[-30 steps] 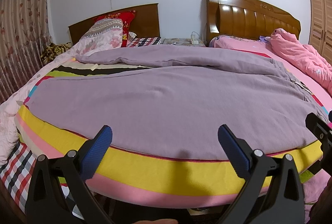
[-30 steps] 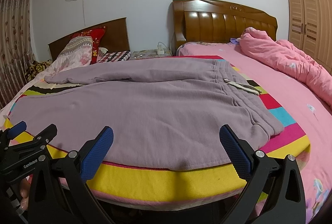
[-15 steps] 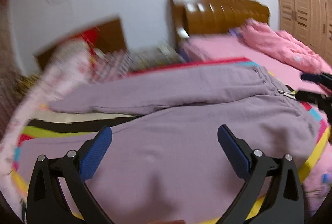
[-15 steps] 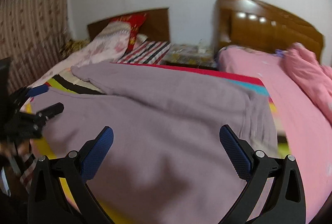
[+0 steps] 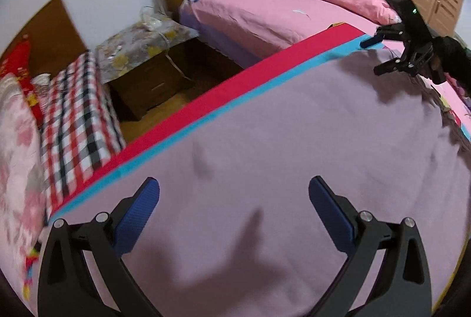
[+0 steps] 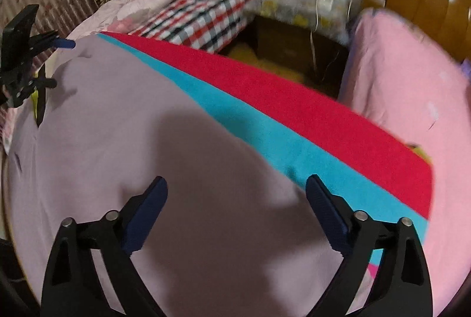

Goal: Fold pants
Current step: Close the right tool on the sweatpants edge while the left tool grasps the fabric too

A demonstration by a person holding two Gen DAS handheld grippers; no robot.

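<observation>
Two beds stand side by side in this room, with a dark nightstand (image 5: 153, 76) in the gap between them, and the nearer bed wears a striped cover (image 6: 323, 123) whose red and turquoise bands run along its far edge. Spread flat across that cover, right up to the turquoise band, are the mauve pants (image 5: 294, 140).

What worries me is the far edge of the cloth. It lies so close to the drop between the beds that a grab reaching a little too far would catch the striped cover along with the pants, or only the cover, and drag the bedding up into the fold. With soft, thick fabric like this, jaws closing on a single layer, or on too shallow a pinch, would probably let it slip out partway through the lift. And since the two hands are well apart, one lifting ahead of the other would skew the fold and leave the legs crooked.

Both hands are pitched steeply downward over the cloth. The left gripper (image 5: 234, 208) hovers above the pants with its jaws spread wide and nothing between them but the fabric lying below, not pinched. The right gripper (image 6: 237, 205) hangs over the cloth beside the turquoise band; its jaws have just been closing a little yet are plainly apart, and no fold of cloth is caught in them that I can see. Each one's shadow falls on the fabric beneath it.
</observation>
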